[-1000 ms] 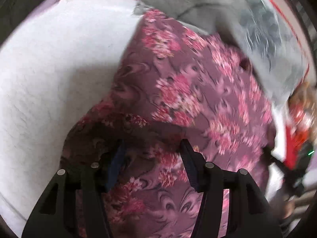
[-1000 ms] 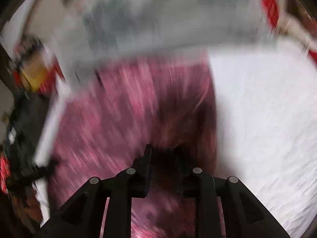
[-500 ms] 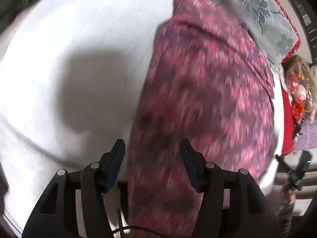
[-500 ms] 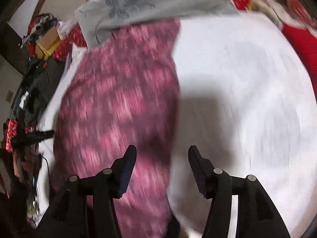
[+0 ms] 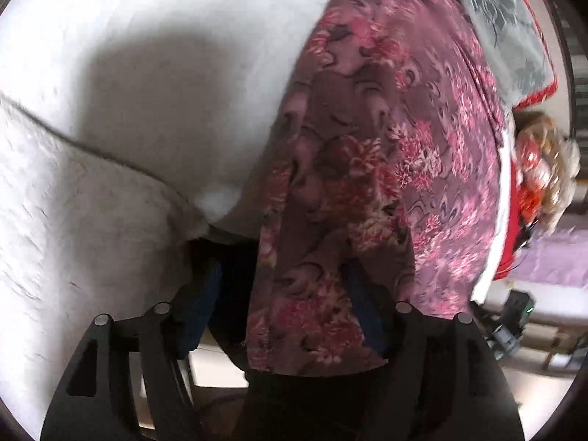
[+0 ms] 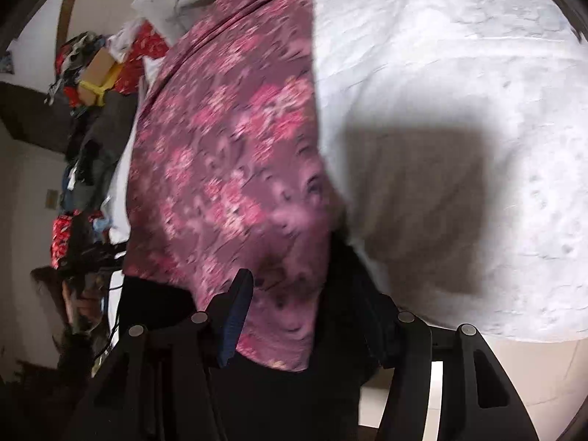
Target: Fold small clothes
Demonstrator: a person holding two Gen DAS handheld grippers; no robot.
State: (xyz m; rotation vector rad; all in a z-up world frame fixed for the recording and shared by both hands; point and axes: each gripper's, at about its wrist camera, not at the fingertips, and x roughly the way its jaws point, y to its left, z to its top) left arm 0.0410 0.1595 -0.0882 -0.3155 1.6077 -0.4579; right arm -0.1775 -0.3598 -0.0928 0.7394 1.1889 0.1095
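Your left gripper [image 5: 283,301] stands with its jaws apart, and they have just been opening wider. The near end of the floral cloth [image 5: 371,169] hangs between them, over the near edge of the bed [image 5: 110,154]. Its right blue pad [image 5: 362,305] is partly hidden by the cloth, so you cannot tell from this view if it touches; the left pad [image 5: 200,312] is clearly free, apart from the cloth.

Your right gripper [image 6: 312,323] also has its jaws apart, and they opened within the last second. The same cloth [image 6: 228,154] hangs down between them, and its hem ends just above a dark garment [image 6: 279,397] that lies below the jaws. The left pad [image 6: 235,319] shows beside the cloth with no pressing on it. The other finger is dark and blurred, so its contact is not clear.

The cloth is purple with pink flowers. It lies as one long strip from the near edge of the bed toward the far edge. On one long side of it is the bare white sheet, with a dark shadow on it. At the far end of the strip, a grey pillow [image 5: 503,25] with a flower print touches or overlaps the cloth. Past the other long side of the strip, off the bed, there is a pile of mixed clothes and a cardboard box [image 6: 99,70], but it is too blurred to tell more.
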